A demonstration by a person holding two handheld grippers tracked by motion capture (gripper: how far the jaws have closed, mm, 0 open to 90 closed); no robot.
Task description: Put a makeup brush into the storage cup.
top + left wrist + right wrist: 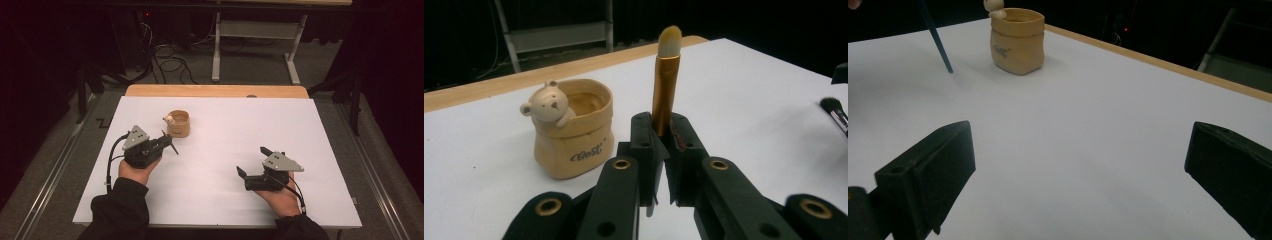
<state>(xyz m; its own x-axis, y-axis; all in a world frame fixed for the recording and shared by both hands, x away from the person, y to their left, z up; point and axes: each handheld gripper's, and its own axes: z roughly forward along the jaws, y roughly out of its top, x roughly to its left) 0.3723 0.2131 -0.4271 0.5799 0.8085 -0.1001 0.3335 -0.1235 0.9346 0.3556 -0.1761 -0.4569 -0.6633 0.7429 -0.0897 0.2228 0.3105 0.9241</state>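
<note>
Tongs (663, 150) in the left hand are clamped on a gold-handled brush (667, 75), held upright just right of the bear pot (574, 135) on the tabletop (225, 150); right tongs (252, 161) gape empty.

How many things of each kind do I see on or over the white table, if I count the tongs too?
Brushes: 2 (gold brush clamped in the left tongs; black-tipped brush lying on the table)
Bear pot: 1
Tongs: 2 (left tongs; right tongs, open)
Total: 5
</note>
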